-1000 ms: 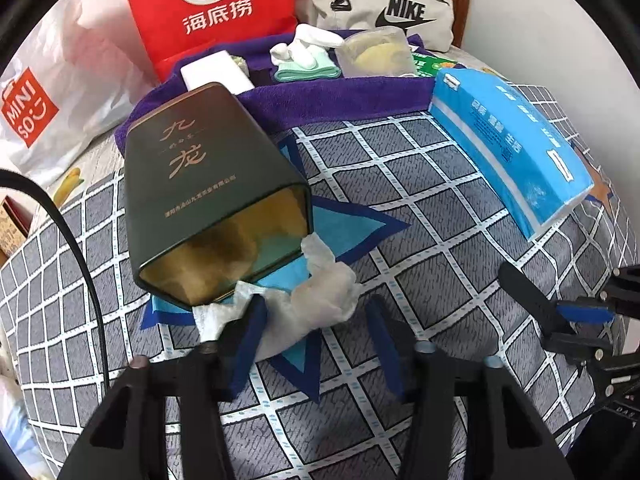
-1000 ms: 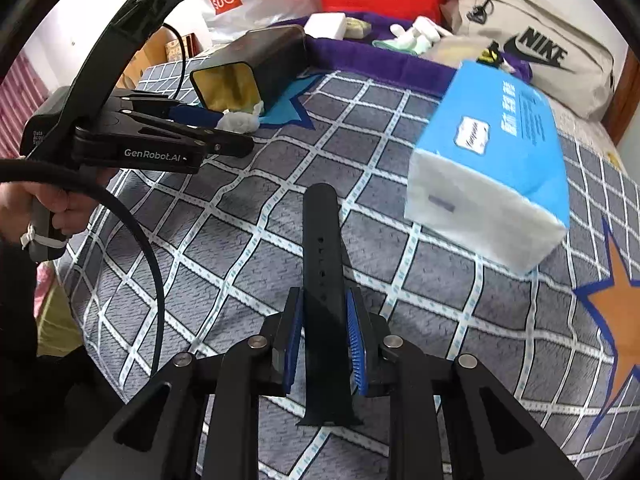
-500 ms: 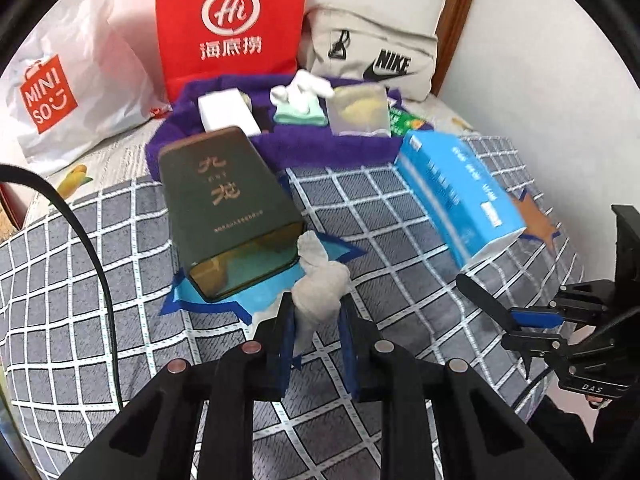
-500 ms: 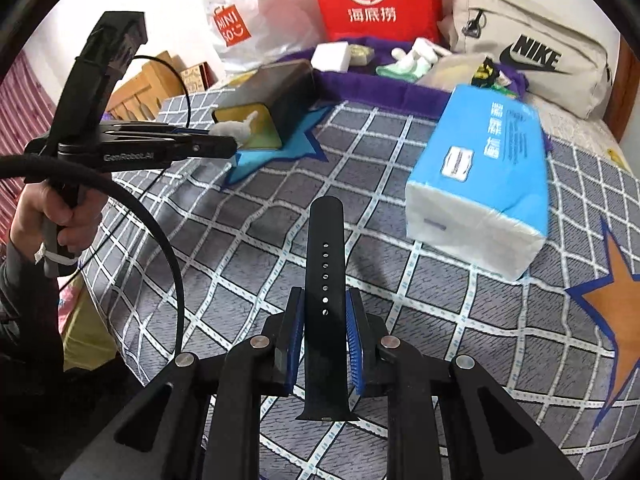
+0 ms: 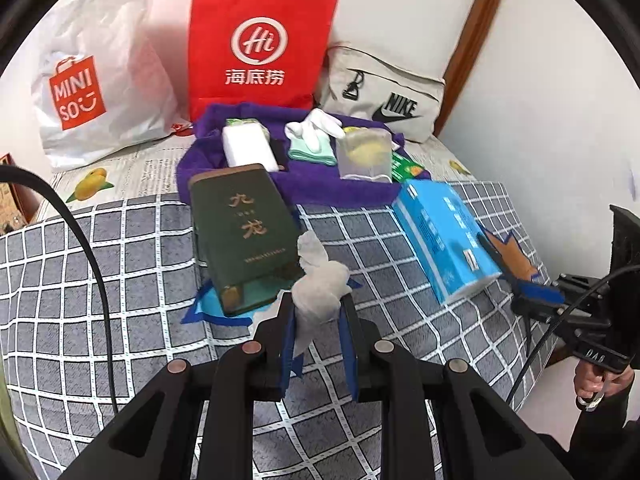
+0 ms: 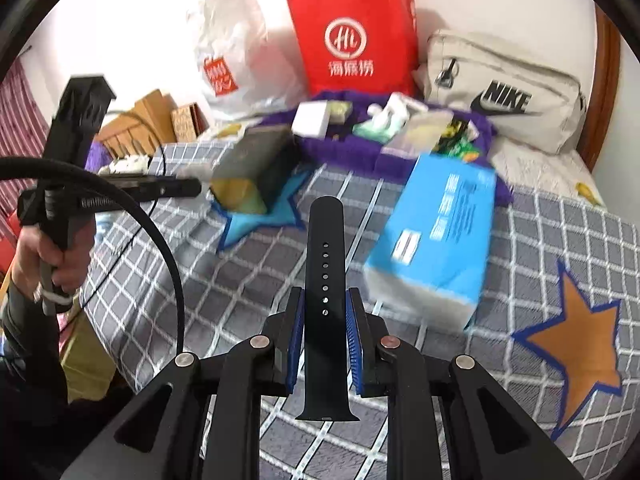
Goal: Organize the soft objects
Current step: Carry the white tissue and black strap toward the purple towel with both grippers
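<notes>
Grey bedcover (image 5: pixel 100 264) with white grid – red bag (image 5: pixel 260 44), purple towel (image 5: pixel 320 184), seemingly dark-green box (image 5: pixel 244 232).

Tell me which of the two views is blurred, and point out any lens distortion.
Right wrist view: motion blur smears the blue tissue pack and the red bag, while the black watch strap in the right hand-held gripper stays sharp. Left wrist view: mostly crisp. Both views: fisheye bending of the quilt's grid and dark rounded corners.
</notes>
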`<state>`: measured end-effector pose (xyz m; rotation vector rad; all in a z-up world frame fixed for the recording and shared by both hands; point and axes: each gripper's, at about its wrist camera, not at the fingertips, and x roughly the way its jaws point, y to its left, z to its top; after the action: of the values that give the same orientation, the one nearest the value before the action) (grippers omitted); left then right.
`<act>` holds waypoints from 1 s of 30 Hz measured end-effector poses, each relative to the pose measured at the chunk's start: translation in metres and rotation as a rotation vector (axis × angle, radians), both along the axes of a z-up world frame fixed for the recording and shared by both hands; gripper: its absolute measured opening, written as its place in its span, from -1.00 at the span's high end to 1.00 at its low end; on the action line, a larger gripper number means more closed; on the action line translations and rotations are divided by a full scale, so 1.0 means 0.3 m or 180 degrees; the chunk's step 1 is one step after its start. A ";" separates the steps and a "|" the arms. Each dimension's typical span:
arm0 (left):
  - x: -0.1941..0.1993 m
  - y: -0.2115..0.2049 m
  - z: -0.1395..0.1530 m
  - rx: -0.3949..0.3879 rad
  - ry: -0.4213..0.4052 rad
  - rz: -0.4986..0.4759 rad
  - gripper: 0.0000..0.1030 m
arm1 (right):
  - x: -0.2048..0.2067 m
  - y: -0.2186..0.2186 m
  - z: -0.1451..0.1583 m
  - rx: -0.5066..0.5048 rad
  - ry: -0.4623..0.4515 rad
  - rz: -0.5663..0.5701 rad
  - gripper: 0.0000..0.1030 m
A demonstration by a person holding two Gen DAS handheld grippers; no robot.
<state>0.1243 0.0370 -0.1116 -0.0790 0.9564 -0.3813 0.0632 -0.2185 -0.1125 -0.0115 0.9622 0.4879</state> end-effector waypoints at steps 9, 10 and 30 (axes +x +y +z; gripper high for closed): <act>0.080 0.023 0.087 -0.0105 -0.0086 0.0045 0.62 | 0.131 0.012 0.100 0.0181 -0.0196 0.0094 0.60; 0.089 0.024 0.096 -0.0117 -0.0097 0.0047 0.62 | 0.148 0.014 0.103 0.0198 -0.0200 0.0085 0.61; 0.354 0.013 0.159 -0.0071 -0.0347 0.0082 0.62 | 0.477 0.012 0.141 0.0168 -0.0345 -0.0208 0.60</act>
<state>0.2307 0.0410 -0.0639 -0.0899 0.8430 -0.3691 0.2062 -0.2150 -0.0701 0.0407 0.8406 0.4477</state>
